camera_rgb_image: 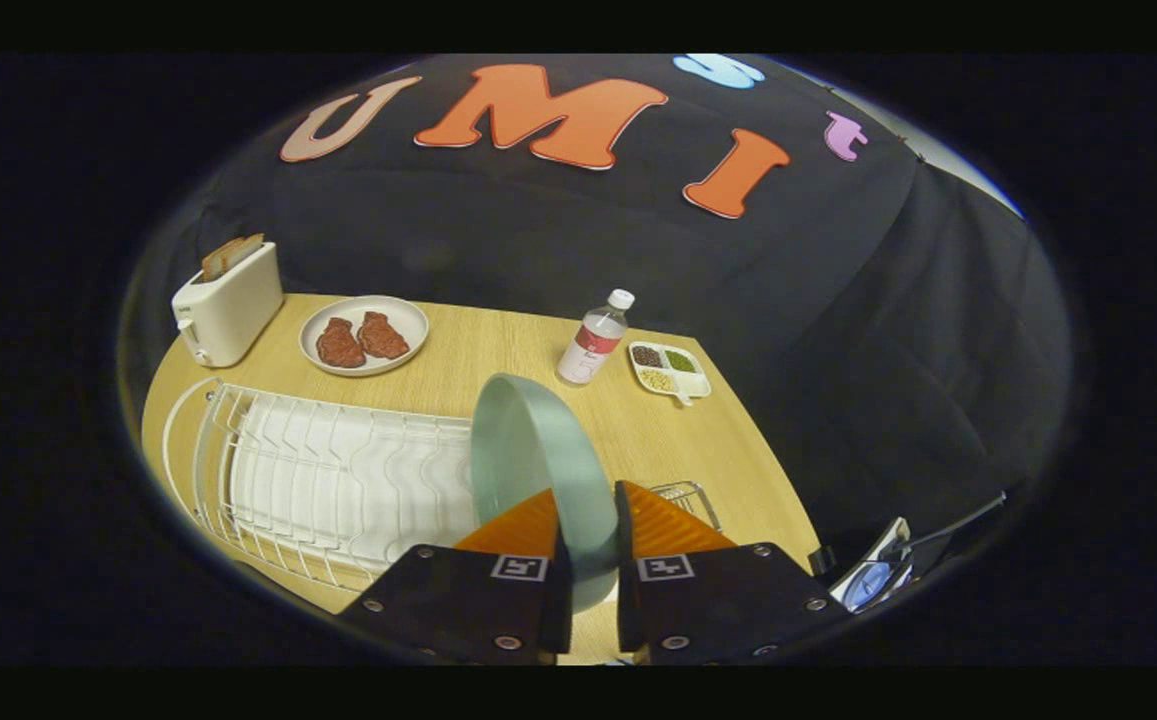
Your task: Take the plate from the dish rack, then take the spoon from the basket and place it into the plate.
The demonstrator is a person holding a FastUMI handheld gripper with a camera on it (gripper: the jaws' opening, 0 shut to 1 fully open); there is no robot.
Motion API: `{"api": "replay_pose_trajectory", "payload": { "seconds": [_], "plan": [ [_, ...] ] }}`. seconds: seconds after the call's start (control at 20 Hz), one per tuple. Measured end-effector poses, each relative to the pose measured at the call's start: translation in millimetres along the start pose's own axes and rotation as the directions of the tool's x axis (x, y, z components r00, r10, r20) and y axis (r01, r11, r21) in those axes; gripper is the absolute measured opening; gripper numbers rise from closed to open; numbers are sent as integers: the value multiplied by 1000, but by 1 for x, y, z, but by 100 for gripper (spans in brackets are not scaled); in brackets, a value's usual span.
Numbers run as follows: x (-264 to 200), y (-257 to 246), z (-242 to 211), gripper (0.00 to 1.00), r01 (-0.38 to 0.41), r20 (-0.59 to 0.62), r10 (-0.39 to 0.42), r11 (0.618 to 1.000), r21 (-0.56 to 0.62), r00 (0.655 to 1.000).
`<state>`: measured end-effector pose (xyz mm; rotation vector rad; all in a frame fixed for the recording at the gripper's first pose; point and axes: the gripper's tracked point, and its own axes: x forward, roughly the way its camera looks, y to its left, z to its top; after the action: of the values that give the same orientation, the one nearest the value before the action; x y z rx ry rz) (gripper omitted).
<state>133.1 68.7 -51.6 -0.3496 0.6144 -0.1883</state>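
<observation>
Plate held on edge in the jaws, above the rack; no flat resting place reached yet.

The gripper [588, 520] is closed to a narrow gap, both fingers pressing the rim of the plate [533, 470], which stands upright between them with its face turned toward the rack [328, 480]. The rack lies just ahead and to the left of the fingers; bare table [658, 440] lies ahead and right. A wire basket [690, 496] shows just beyond the right finger; no spoon can be made out in it. Judgement: the plate must be laid flat on open table, right of the rack, before the spoon is fetched.
</observation>
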Motion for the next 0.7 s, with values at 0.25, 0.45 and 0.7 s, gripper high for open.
{"api": "replay_pose_trajectory", "payload": {
  "seconds": [0.25, 0.45, 0.7],
  "plan": [
    [-14, -10, -8, 16, -79, 9, 79, 987, 142, 997],
    [-32, -5, -26, 14, -218, 24, 220, 935, 279, 975],
    [-64, 0, -57, 14, -356, 47, 370, 842, 406, 928]
  ]
}}
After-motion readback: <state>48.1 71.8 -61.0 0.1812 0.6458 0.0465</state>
